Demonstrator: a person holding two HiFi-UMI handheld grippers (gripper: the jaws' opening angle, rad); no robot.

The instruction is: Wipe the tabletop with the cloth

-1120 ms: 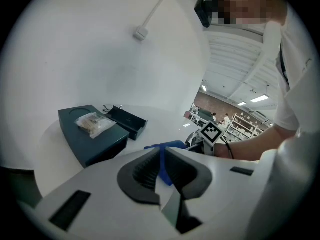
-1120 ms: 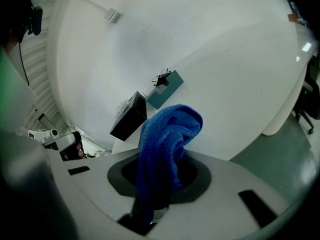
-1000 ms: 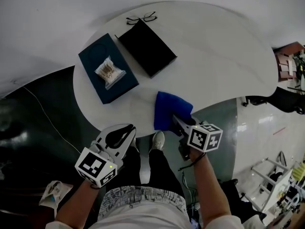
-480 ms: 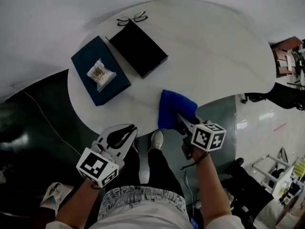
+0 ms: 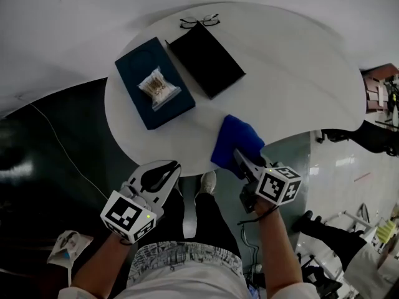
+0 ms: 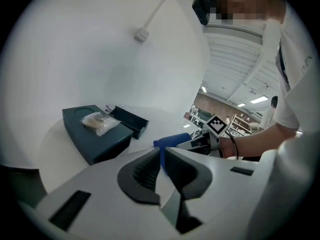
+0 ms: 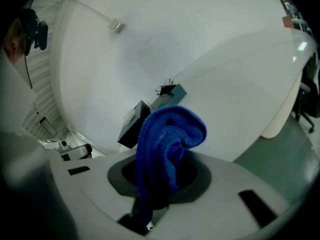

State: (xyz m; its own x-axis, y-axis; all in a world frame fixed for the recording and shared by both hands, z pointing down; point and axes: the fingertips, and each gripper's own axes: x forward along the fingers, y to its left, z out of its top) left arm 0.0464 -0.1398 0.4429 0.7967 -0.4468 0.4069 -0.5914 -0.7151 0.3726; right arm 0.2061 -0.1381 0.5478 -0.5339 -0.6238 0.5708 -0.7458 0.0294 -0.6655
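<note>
A blue cloth (image 5: pixel 234 141) lies bunched on the white round tabletop (image 5: pixel 280 73), right at its near edge. My right gripper (image 5: pixel 240 160) is shut on the cloth's near end; in the right gripper view the cloth (image 7: pixel 167 139) rises folded out of the right gripper (image 7: pixel 162 179) and hides the pads. My left gripper (image 5: pixel 166 169) hangs off the table, below its near edge and left of the cloth. The left gripper (image 6: pixel 161 160) has its jaws together with nothing in them.
A dark blue box (image 5: pixel 142 73) with a clear snack packet (image 5: pixel 159 87) on top sits at the table's left. Beside it lie a black box (image 5: pixel 207 60) and glasses (image 5: pixel 199 22) at the far edge. A chair base (image 5: pixel 349 132) stands to the right.
The head view has swung a little. The right gripper and cloth have shifted slightly along the table's near edge. The left gripper has stayed where it was.
</note>
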